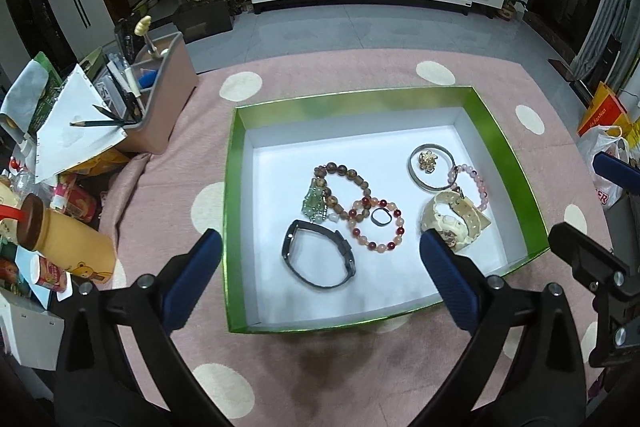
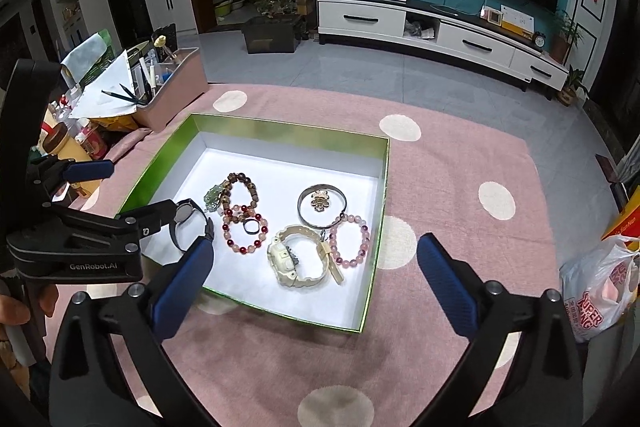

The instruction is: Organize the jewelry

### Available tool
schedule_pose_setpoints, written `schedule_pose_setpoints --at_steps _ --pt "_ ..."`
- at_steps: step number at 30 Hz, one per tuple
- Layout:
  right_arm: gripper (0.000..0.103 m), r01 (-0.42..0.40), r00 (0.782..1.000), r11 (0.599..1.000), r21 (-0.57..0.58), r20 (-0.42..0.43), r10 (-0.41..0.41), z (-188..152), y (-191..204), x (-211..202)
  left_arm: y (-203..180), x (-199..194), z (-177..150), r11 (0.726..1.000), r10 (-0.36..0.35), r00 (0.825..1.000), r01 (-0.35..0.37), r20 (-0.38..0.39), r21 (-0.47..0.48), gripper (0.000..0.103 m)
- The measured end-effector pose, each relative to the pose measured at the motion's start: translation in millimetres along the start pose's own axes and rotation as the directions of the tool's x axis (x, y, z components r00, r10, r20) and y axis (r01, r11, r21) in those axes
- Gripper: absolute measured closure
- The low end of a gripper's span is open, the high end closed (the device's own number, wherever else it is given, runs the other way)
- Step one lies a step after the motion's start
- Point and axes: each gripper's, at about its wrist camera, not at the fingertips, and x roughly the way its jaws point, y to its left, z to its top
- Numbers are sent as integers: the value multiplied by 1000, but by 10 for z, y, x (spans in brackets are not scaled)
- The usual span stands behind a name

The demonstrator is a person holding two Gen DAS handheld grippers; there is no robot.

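A green box (image 1: 229,211) (image 2: 384,211) with a white inside sits on the pink dotted cloth (image 1: 320,367). Lying loose in it are a dark watch (image 1: 290,247) (image 2: 186,223), a brown bead bracelet (image 1: 344,169) with a jade pendant (image 1: 312,201), a red-and-peach bracelet (image 1: 365,203), a small dark ring (image 1: 381,217), a silver bangle (image 1: 414,167) around a gold brooch (image 1: 428,161), a pink bracelet (image 1: 478,183) (image 2: 352,239) and a cream watch (image 1: 444,219) (image 2: 288,259). My left gripper (image 1: 320,239) (image 2: 140,187) hovers open over the dark watch. My right gripper (image 2: 316,245) (image 1: 576,197) hangs open above the cream watch. Neither holds anything.
A pink organiser (image 1: 160,99) with pens and pencils stands at the back left. A yellow bottle (image 1: 68,243), papers and packets crowd the table's left edge. A plastic bag (image 2: 600,291) sits off the right edge. A TV cabinet lies beyond the table.
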Motion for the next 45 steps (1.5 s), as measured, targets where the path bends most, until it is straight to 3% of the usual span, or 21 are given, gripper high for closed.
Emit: schedule_pose_setpoints --at_steps 21,45 --pt "1 44 999 999 -13 -8 -44 -13 65 -142 107 -338 -51 997 -12 1000 13 16 -70 2" --pt "1 58 998 998 -17 -4 -58 37 61 -124 143 -260 -43 997 23 1000 -24 -8 -77 2"
